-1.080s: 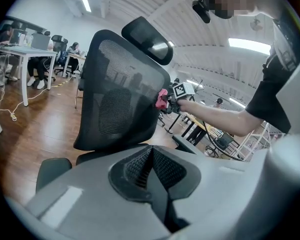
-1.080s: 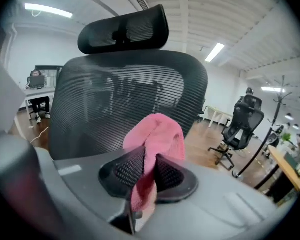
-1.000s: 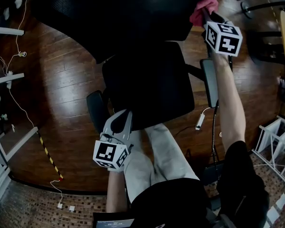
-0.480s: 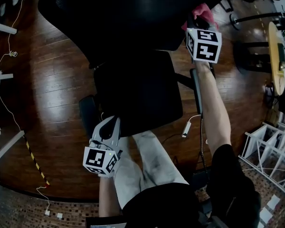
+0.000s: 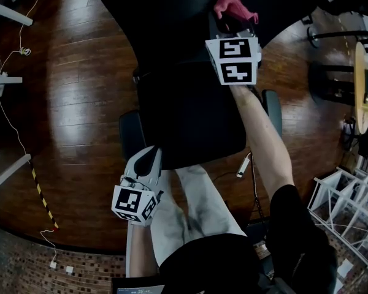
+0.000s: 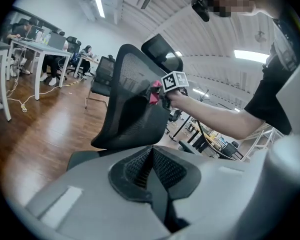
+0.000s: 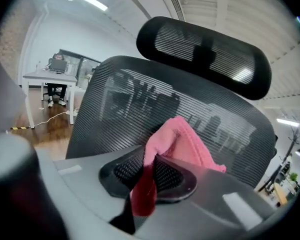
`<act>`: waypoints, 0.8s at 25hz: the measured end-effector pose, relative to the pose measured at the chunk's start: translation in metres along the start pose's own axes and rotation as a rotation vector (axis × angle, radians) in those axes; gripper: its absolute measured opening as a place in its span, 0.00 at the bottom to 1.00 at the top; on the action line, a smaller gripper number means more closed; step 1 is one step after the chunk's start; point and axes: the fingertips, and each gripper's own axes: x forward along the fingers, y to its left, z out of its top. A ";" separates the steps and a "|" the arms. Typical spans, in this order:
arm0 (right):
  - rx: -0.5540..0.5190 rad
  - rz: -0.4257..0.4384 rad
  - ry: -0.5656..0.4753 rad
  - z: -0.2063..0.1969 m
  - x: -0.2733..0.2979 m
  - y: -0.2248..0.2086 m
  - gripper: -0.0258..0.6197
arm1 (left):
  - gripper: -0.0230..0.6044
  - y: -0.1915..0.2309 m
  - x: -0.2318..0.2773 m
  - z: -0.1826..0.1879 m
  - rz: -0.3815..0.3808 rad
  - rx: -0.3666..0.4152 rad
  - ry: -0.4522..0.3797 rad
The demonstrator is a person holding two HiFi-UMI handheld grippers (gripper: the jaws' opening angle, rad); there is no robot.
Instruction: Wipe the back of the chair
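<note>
The black mesh chair back [image 7: 125,104] fills the right gripper view, with its headrest [image 7: 205,54] above. My right gripper [image 7: 150,171] is shut on a pink cloth [image 7: 177,144], whose bunched end lies against the mesh. In the head view the right gripper [image 5: 230,20] holds the cloth [image 5: 233,6] at the chair back [image 5: 172,17], above the seat [image 5: 190,115]. My left gripper [image 5: 148,158] hangs low at the seat's front left edge, shut on nothing. The left gripper view looks past its jaws [image 6: 152,166] to the chair back [image 6: 125,99] and the cloth [image 6: 154,91].
Dark wooden floor [image 5: 80,90] surrounds the chair, with loose cables [image 5: 12,127] at the left. A white wire rack [image 5: 349,207] stands at the lower right and a round table [image 5: 362,84] at the right edge. Desks with seated people [image 6: 40,44] stand far behind.
My right gripper has carried the pink cloth leftward across the chair back. The left gripper has stayed by the seat's front edge.
</note>
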 end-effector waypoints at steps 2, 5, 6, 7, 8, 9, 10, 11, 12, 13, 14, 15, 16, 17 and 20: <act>-0.018 0.041 -0.021 0.014 0.004 0.029 0.12 | 0.03 0.007 -0.008 0.000 0.012 -0.009 -0.007; -0.035 0.113 -0.054 0.034 0.008 0.071 0.12 | 0.03 0.014 -0.016 0.001 0.026 -0.016 -0.018; -0.038 0.138 -0.062 0.040 0.010 0.084 0.12 | 0.03 0.016 -0.019 0.001 0.029 -0.017 -0.022; -0.039 0.165 -0.069 0.046 0.011 0.098 0.12 | 0.03 0.019 -0.021 0.001 0.033 -0.019 -0.024; -0.038 0.197 -0.075 0.052 0.012 0.111 0.12 | 0.03 0.021 -0.023 0.001 0.036 -0.021 -0.026; -0.035 0.237 -0.080 0.058 0.014 0.126 0.12 | 0.03 0.024 -0.025 0.001 0.039 -0.023 -0.026; -0.031 0.286 -0.083 0.064 0.015 0.141 0.12 | 0.03 0.027 -0.026 0.000 0.040 -0.026 -0.027; -0.024 0.343 -0.088 0.071 0.015 0.158 0.12 | 0.03 0.029 -0.028 0.000 0.041 -0.029 -0.026; -0.017 0.407 -0.096 0.078 0.014 0.175 0.12 | 0.03 0.031 -0.029 0.000 0.042 -0.032 -0.027; -0.016 0.475 -0.110 0.087 0.011 0.193 0.12 | 0.03 0.032 -0.030 0.000 0.042 -0.034 -0.027; -0.026 0.541 -0.131 0.097 0.007 0.211 0.12 | 0.03 0.033 -0.030 0.000 0.042 -0.035 -0.028; -0.052 0.595 -0.158 0.108 0.002 0.226 0.12 | 0.03 0.033 -0.030 0.000 0.042 -0.034 -0.028; -0.094 0.633 -0.188 0.118 -0.003 0.240 0.12 | 0.03 0.033 -0.030 0.001 0.041 -0.032 -0.028; -0.148 0.655 -0.218 0.127 -0.008 0.250 0.12 | 0.03 0.032 -0.029 0.002 0.039 -0.029 -0.028; -0.291 0.671 -0.280 0.142 -0.016 0.262 0.12 | 0.03 0.031 -0.028 0.004 0.039 -0.025 -0.028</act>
